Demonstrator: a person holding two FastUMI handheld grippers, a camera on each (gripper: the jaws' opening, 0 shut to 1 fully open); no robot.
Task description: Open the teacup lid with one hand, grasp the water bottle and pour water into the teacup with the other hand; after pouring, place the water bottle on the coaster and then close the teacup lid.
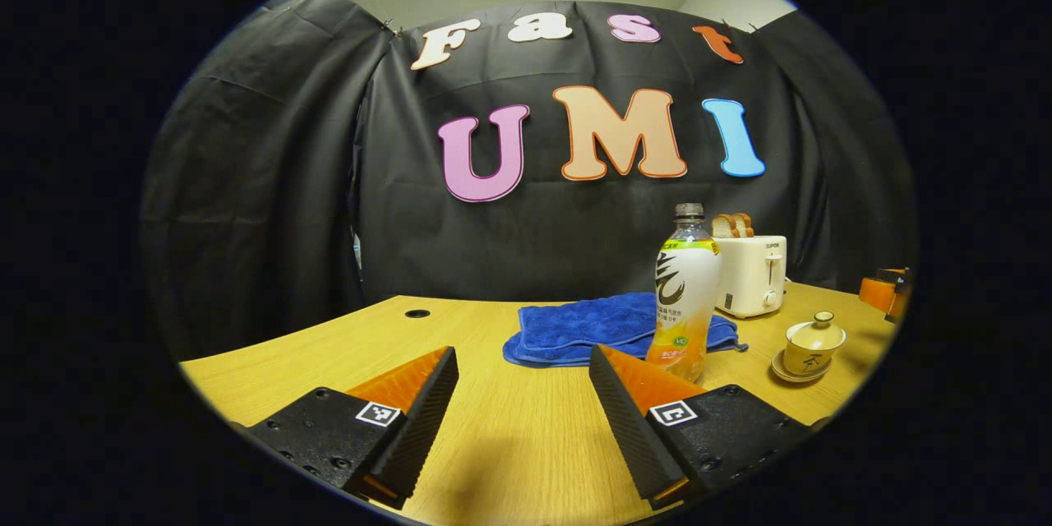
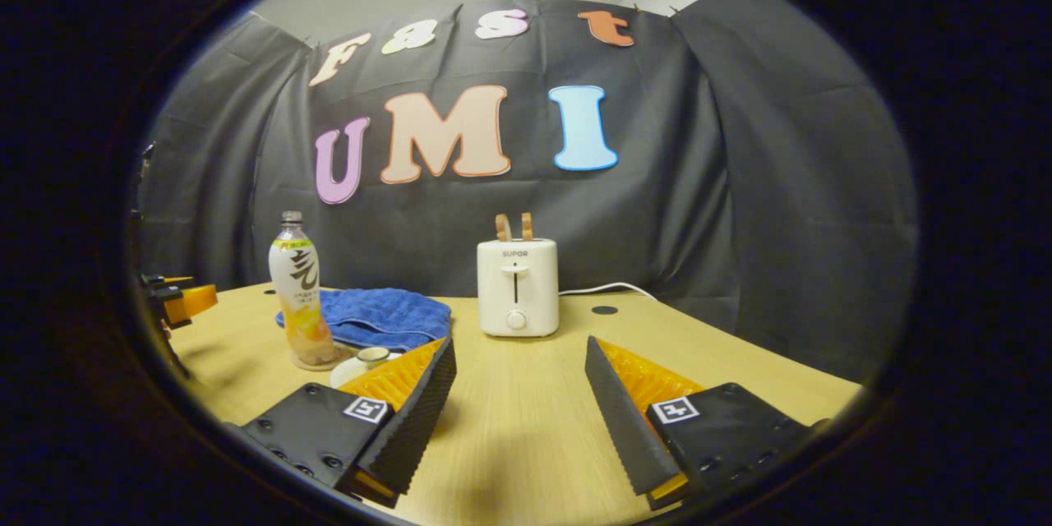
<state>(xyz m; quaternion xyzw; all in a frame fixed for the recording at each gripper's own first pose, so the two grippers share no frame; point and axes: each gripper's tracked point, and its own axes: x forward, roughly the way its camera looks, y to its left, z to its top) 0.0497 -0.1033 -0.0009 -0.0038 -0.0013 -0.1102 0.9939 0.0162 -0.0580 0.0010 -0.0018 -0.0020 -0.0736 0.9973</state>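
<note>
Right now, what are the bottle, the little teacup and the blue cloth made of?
The water bottle looks like clear plastic with a glossy printed wrap; its neck is see-through. The teacup and its lid seem glazed ceramic, cream and shiny with a painted mark, though that is a guess from the sheen. The blue cloth looks like soft, bumpy, matte towel fabric, lying in folds.

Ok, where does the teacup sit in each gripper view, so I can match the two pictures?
Left gripper view: the teacup, lid on, sits on its saucer at right, right of the water bottle and in front of the toaster.
Right gripper view: the teacup is low at left, partly hidden behind the right tool's finger, just right of the water bottle.
Shared landmark: the water bottle beside the blue towel.
</note>
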